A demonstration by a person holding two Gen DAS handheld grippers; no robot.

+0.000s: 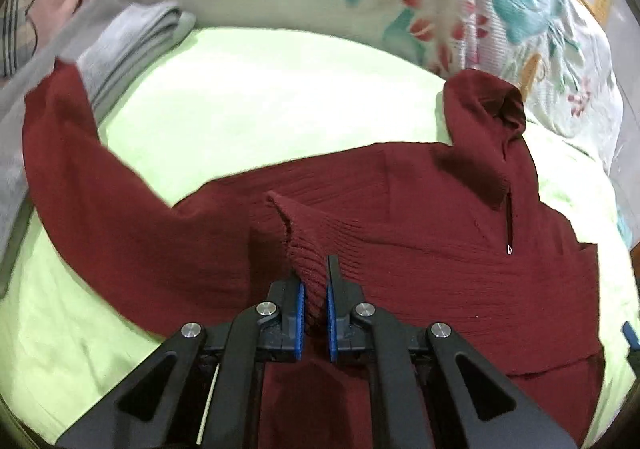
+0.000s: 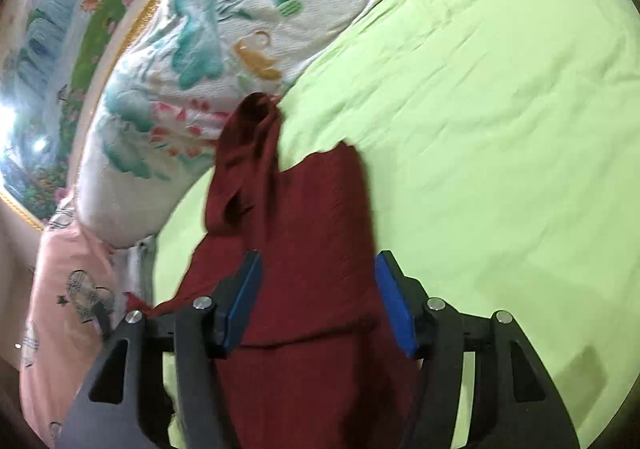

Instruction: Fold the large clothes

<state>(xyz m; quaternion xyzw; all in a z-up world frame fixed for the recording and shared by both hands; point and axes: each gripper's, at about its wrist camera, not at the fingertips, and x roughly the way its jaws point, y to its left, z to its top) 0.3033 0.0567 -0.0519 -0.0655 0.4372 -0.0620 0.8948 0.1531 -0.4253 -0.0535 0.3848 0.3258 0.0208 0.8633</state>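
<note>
The dark red sweater (image 1: 420,209) lies spread on the light green bed sheet (image 1: 260,97), its collar toward the floral quilt (image 1: 500,9) and one sleeve reaching the folded grey garment (image 1: 120,45). The left tool (image 1: 316,289) is clenched on a ribbed fold of the sweater. The right tool (image 2: 316,297) is released, its blue pads (image 2: 394,305) standing apart over the red fabric without pressing it.
</note>
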